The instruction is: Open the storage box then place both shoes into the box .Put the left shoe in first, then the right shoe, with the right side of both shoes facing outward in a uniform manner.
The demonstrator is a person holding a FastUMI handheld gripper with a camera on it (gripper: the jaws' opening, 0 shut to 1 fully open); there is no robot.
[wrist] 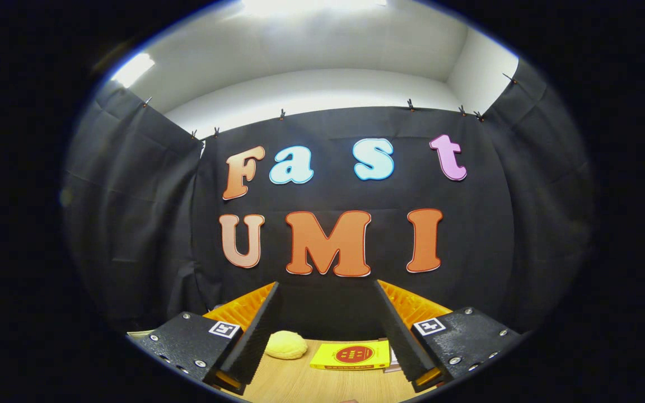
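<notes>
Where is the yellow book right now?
In the gripper view, the yellow book lies flat on the wooden table, between and just beyond the open tongs, right of a pale yellow lump.

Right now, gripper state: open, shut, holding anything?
Gripper: open, fingers spread wide, holding nothing; pale yellow rounded lump and flat yellow book lie on the wooden table between them.
</notes>
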